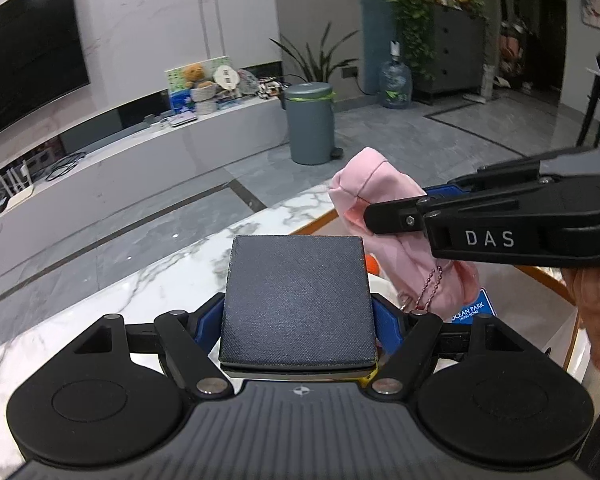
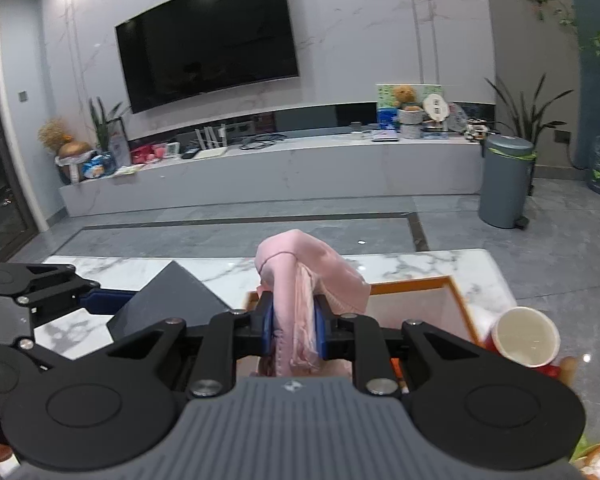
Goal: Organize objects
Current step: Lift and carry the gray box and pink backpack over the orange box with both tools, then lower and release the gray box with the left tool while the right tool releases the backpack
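The box (image 1: 296, 300) sits left of the pouch (image 1: 380, 200), both above the table (image 1: 140, 280).

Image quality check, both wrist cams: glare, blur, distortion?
Left wrist: strong fisheye bending, dark corners, sharp on the dark box. Right wrist: ceiling-light glare top left, TV reflecting spots, pink cloth slightly soft.

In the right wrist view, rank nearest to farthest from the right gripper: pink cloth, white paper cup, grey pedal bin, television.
1. pink cloth, pinched between the fingers of the right gripper.
2. white paper cup, lower right.
3. grey pedal bin, right, on the floor.
4. television, far wall.
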`<state>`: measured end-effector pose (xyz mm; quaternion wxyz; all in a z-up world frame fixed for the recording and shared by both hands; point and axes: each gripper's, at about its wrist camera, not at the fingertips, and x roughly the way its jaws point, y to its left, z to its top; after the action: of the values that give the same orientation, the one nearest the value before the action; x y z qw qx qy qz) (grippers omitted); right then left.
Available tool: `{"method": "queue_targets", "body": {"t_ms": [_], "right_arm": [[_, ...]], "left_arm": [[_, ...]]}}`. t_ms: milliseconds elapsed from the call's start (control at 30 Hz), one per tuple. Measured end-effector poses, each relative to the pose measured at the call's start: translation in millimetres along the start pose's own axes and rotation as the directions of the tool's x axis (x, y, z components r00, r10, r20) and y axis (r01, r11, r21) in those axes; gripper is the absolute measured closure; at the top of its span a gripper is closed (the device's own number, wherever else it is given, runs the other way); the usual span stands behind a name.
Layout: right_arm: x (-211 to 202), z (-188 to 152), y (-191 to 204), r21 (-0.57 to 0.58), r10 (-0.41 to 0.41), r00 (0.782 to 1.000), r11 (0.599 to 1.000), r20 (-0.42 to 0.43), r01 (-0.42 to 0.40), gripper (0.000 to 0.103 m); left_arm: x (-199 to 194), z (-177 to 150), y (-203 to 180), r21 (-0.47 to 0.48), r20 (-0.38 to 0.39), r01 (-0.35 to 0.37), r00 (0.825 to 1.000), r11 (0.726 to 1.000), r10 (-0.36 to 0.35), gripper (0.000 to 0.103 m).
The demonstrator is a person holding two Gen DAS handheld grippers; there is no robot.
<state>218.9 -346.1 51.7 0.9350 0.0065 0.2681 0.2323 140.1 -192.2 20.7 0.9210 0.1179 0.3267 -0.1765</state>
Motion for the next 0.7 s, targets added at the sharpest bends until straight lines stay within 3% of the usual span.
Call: {"method": "queue_targets", "body": {"t_ms": [300,700], "right_arm": [[18.0,-3.1,-35.2,-0.024,-0.058,0.997,0.998,-0.049,0.057,0.082],[41.1,-8.6,-49.3,-0.047,-0.113,0.991,0.993,-0.066,0.11,0.082]], "left_arm": [[30.3,-3.1,-18.5,0.07,-0.054,0.04,0.998,0.997,-0.036,0.017],[64.8,0.2,-26.4,0.167,-0.109,0.012,0.994,0.986,0.006,0.017]]}}
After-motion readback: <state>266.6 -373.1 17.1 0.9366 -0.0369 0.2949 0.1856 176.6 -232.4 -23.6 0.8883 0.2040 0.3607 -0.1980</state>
